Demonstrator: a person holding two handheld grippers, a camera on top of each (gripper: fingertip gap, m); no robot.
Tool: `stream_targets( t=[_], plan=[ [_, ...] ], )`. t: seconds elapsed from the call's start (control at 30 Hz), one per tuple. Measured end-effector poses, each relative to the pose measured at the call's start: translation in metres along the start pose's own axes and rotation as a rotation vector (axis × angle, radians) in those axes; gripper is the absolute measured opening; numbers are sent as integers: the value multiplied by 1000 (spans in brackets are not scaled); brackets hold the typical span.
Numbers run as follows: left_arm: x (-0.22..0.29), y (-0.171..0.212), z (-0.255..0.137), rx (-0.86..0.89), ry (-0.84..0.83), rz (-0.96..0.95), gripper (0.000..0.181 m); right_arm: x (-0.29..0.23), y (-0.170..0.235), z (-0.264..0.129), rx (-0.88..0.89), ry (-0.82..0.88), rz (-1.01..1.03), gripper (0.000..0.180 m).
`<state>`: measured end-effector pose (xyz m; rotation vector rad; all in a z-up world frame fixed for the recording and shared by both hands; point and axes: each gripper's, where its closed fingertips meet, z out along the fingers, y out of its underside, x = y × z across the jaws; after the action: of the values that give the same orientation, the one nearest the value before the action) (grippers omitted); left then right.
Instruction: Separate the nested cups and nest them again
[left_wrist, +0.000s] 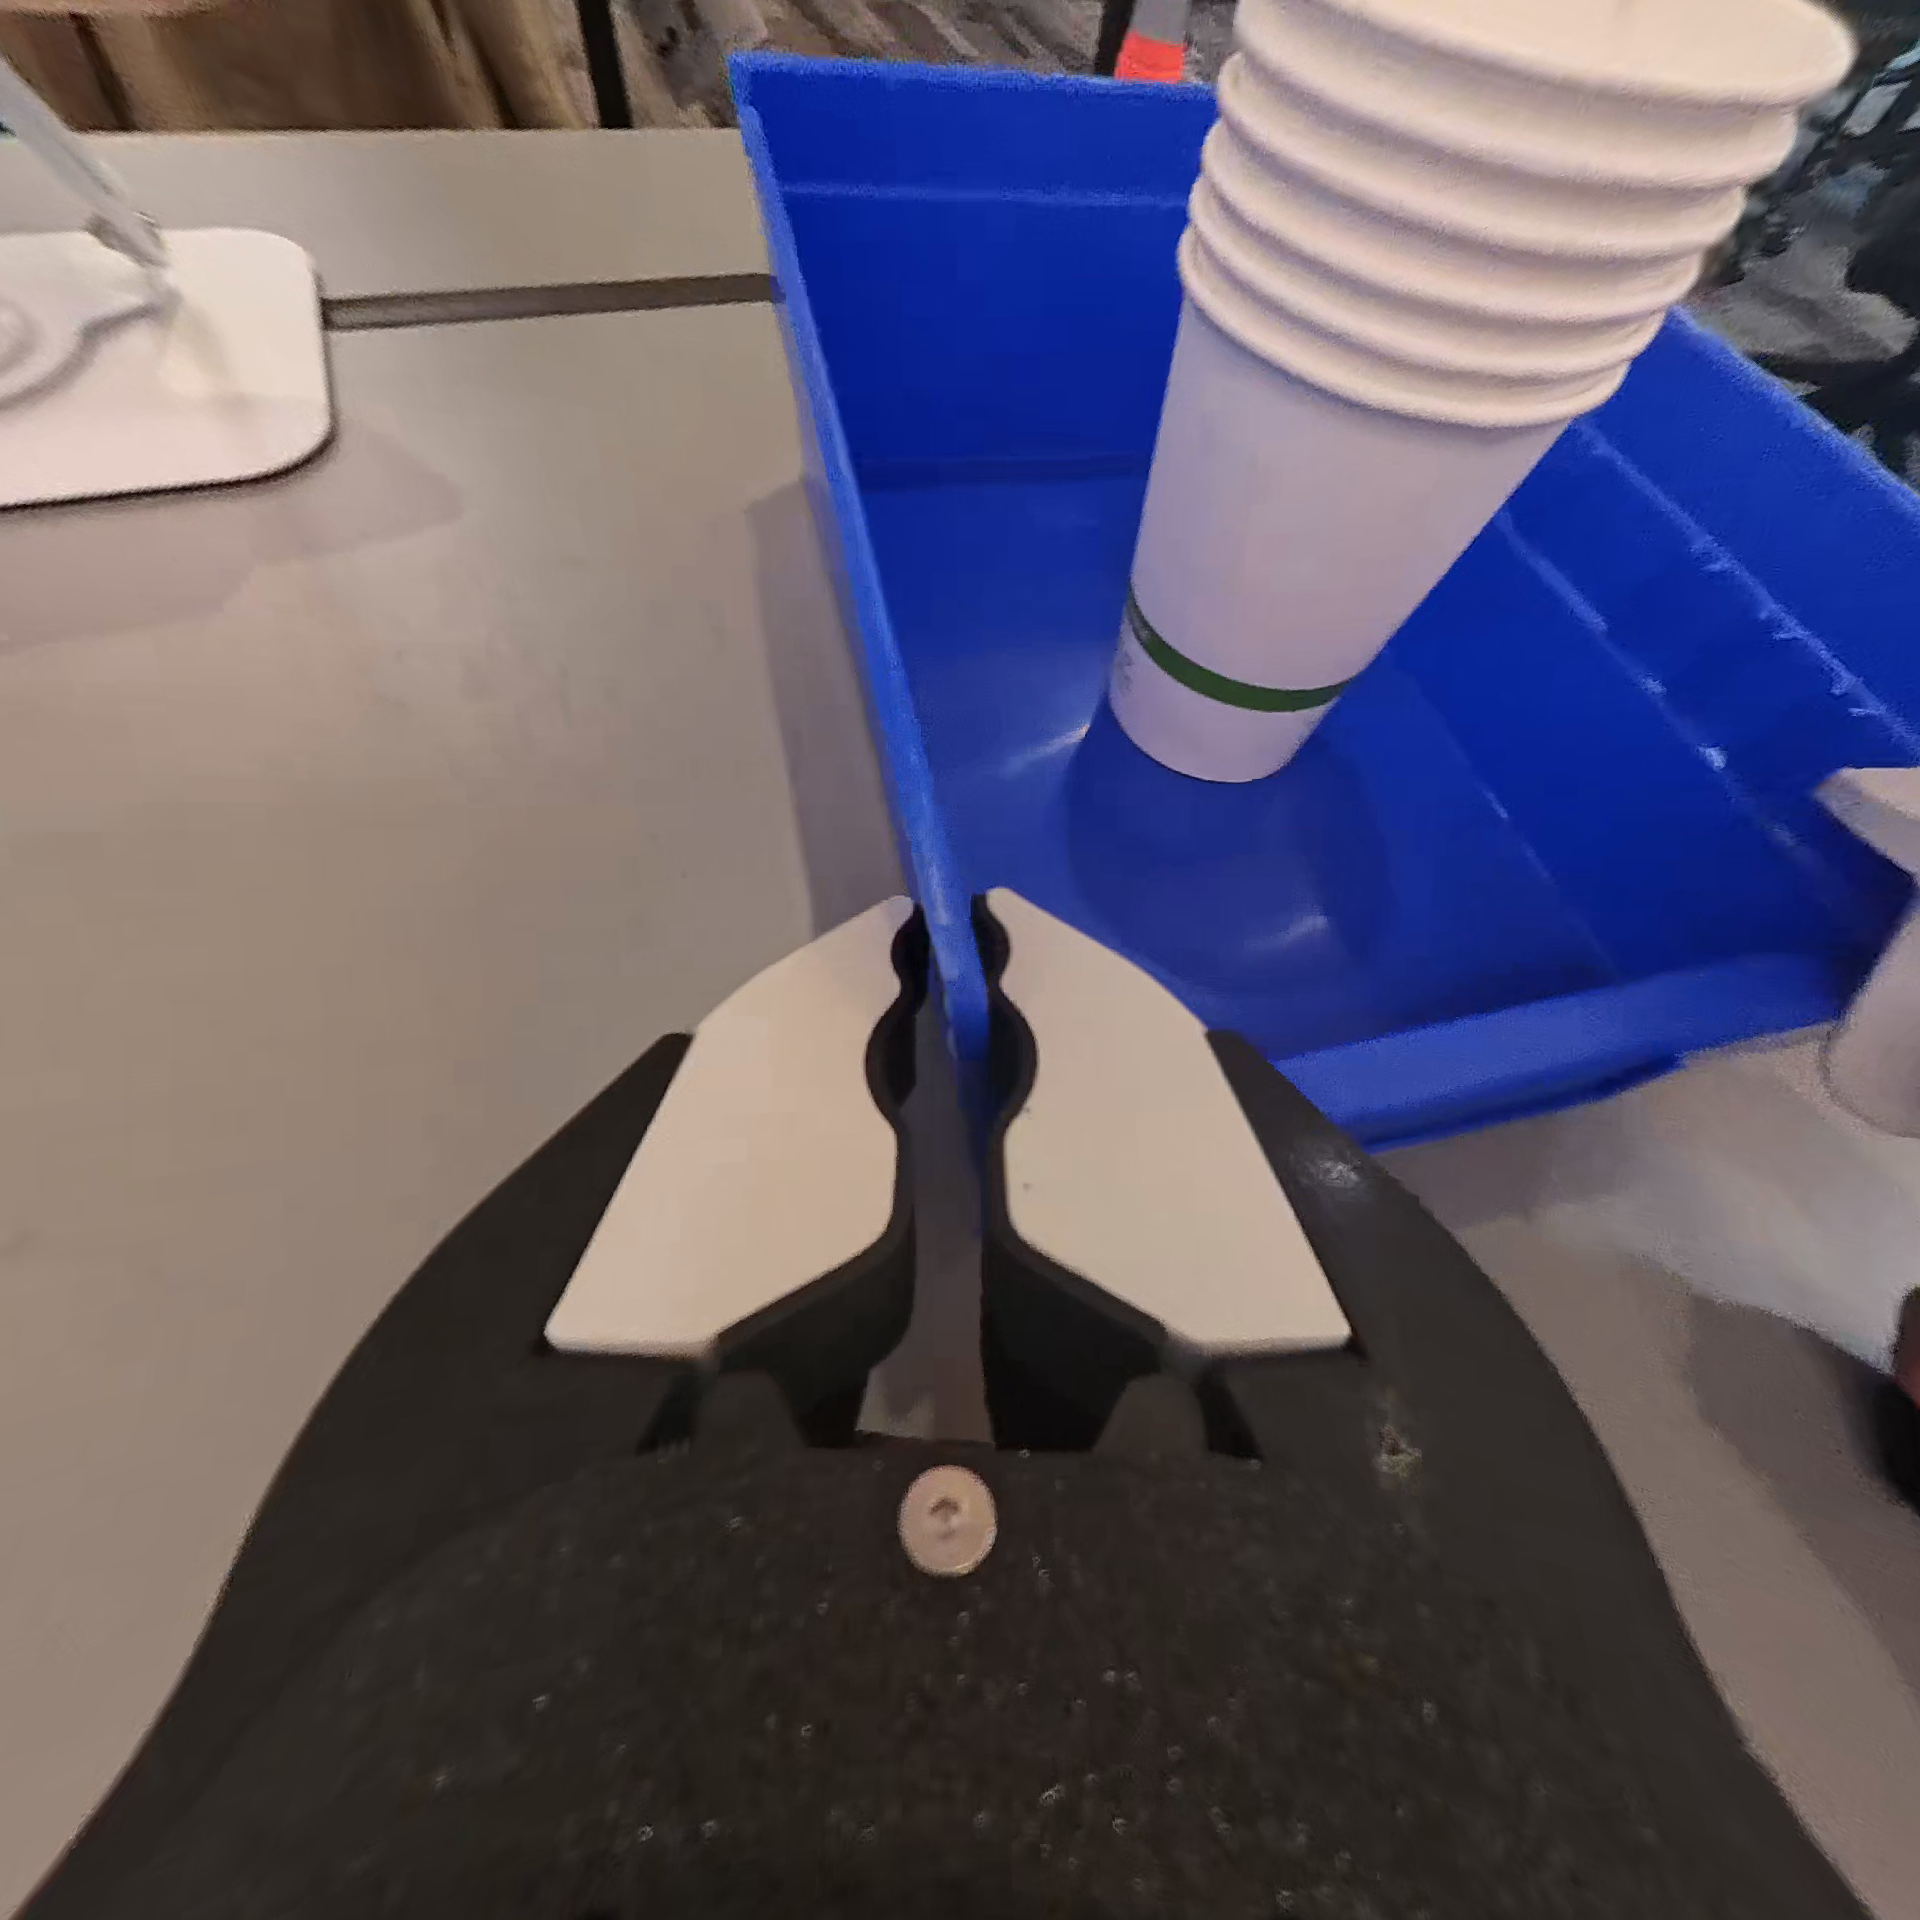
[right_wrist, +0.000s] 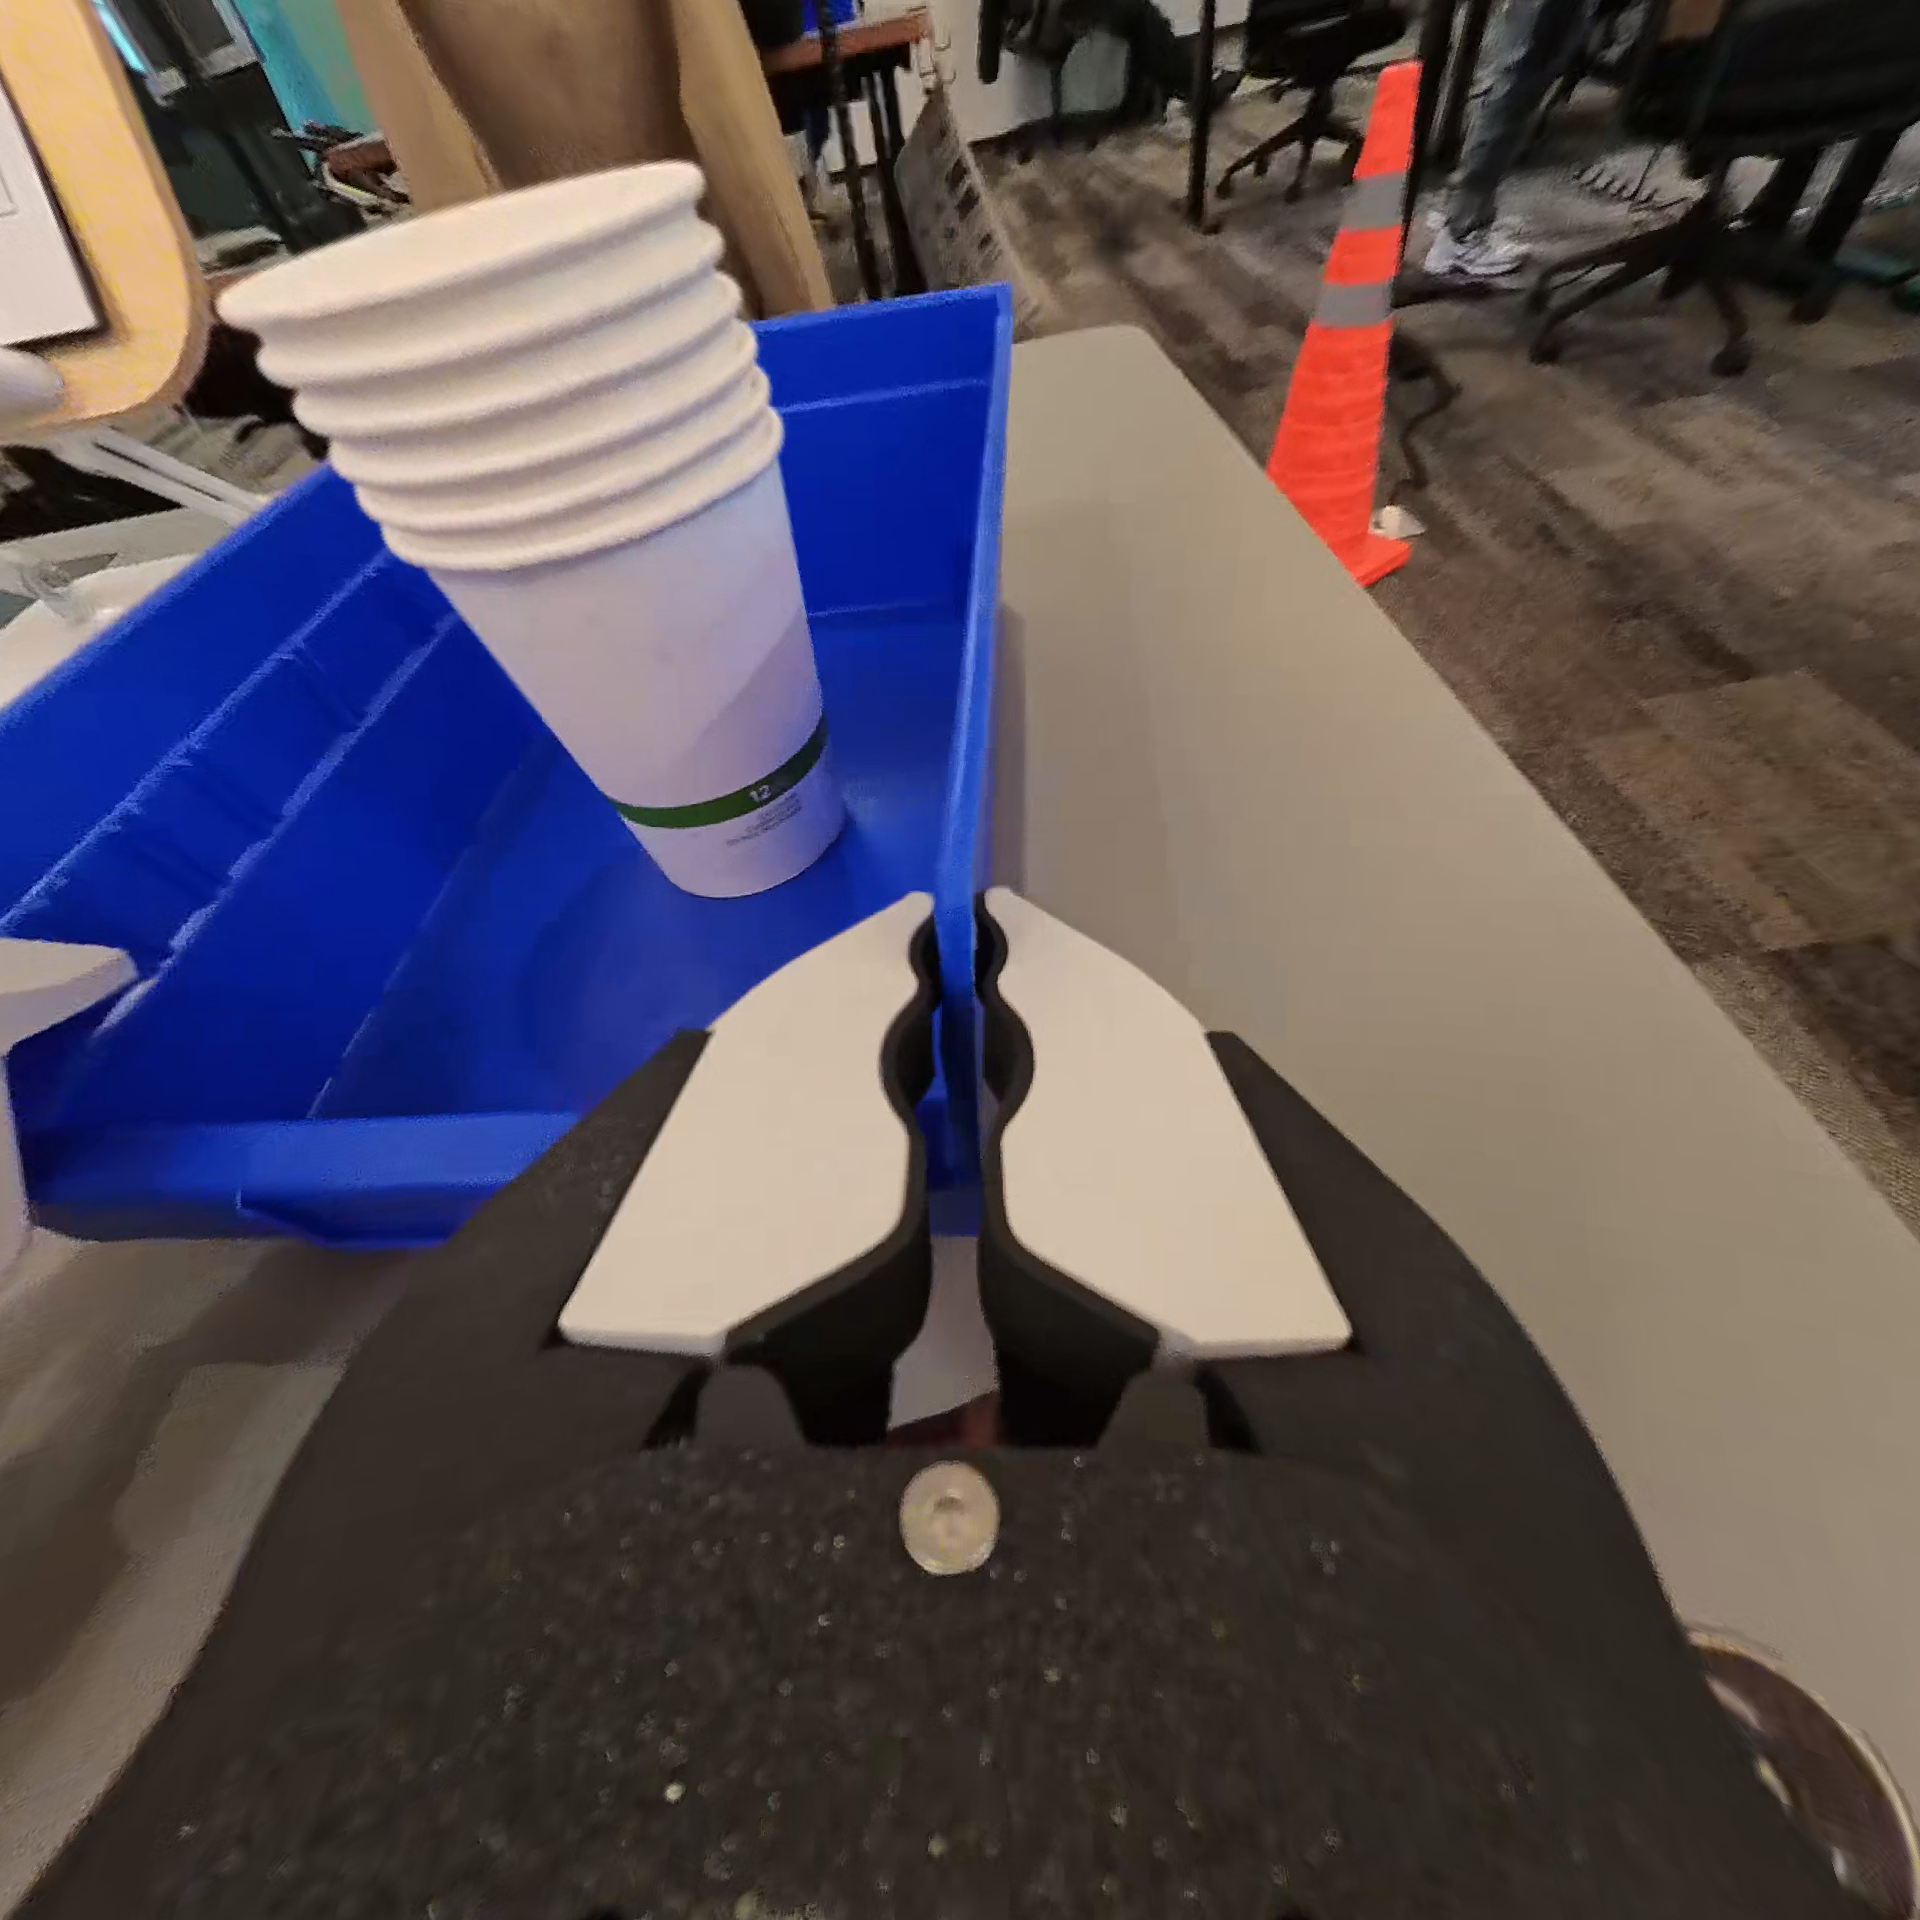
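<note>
A stack of several nested white paper cups (left_wrist: 1340, 499) with a green band near the base stands upright inside a blue plastic bin (left_wrist: 1507, 831). The stack also shows in the right wrist view (right_wrist: 623, 582), in the same bin (right_wrist: 312, 831). My left gripper (left_wrist: 948, 909) is shut on the bin's left side wall near its front corner. My right gripper (right_wrist: 956, 904) is shut on the bin's right side wall near its front corner. Neither gripper touches the cups.
The bin sits on a grey table (left_wrist: 416, 831). A white stand base (left_wrist: 156, 364) lies at the far left of the table. An orange traffic cone (right_wrist: 1351, 332) and office chairs stand on the floor beyond the table's right edge.
</note>
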<state>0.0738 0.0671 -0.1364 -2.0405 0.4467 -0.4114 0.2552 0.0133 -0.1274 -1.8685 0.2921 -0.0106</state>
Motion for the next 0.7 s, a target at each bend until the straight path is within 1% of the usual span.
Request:
stream_targets(
  t=[0.1, 0.17, 0.27, 0.33, 0.47, 0.57, 0.7],
  plan=[
    [-9, 2, -11, 23, -49, 49, 3, -11, -1, -14, 57, 56, -9, 3],
    [-17, 0, -24, 63, -65, 73, 3, -23, -1, -24, 97, 56, 25, 3],
    [-36, -6, -47, 80, -79, 83, 3, -51, 1, -35, 111, 37, 52, 3],
    [-57, -10, -64, 81, -97, 82, 3, -78, 2, -40, 113, 5, 71, 3],
    [-114, -8, -104, 95, -160, 64, 3, -146, 2, -49, 135, -72, 17, 3],
    [-161, 5, -137, 111, -230, 39, 3, -201, 13, -51, 120, -141, -33, 3],
    [-214, 33, -170, 72, -295, 4, 3, -260, 38, -48, 39, -241, -74, 3]
  ],
)
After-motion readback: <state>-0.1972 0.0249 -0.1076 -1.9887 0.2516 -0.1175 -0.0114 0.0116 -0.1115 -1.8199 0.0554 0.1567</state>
